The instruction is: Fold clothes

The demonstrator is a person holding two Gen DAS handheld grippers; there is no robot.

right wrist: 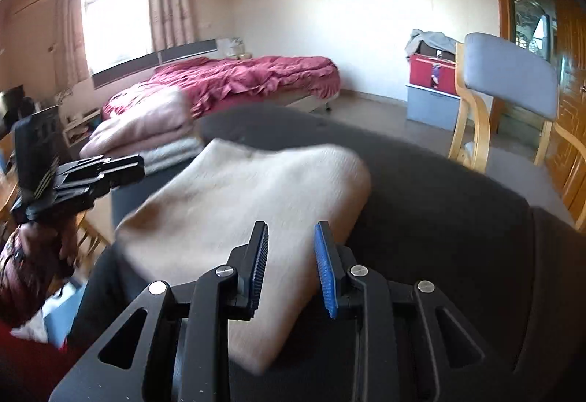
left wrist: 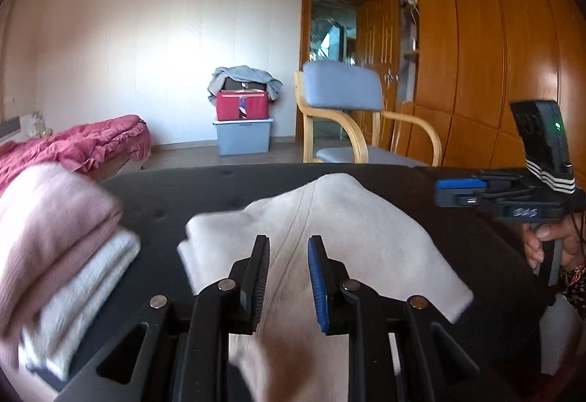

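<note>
- The left gripper (left wrist: 287,277) points forward and slightly down over the near edge of a cream knitted garment (left wrist: 329,233); its fingers stand a little apart with a fold of that cloth running up between them, and whether the pads truly pinch it I cannot tell.
- The right gripper (right wrist: 291,264) tilts down the same way, jaws parted by a narrow gap, the cream cloth filling that gap and draping off the near side; again a firm grip cannot be made out.
- From the left wrist view, the person's right hand (left wrist: 545,244) is wrapped round a black handle at the far right, with a patterned sleeve just below it.
- The garment is soft, ribbed, with a raised seam down its middle, folded into a rough rectangle on a black padded table (left wrist: 457,218) with dimpled buttons.
- At the table's left sits a folded stack: a pink knit (left wrist: 47,229) on top of a white textured one (left wrist: 88,292), both blurred.
- Beyond, a bed with a crimson ruffled cover (right wrist: 249,79), a bentwood chair with a grey-blue cushion (left wrist: 340,87), and a red box on a grey bin (left wrist: 243,134).
- The garment's nearest part is hidden under the gripper bodies.
</note>
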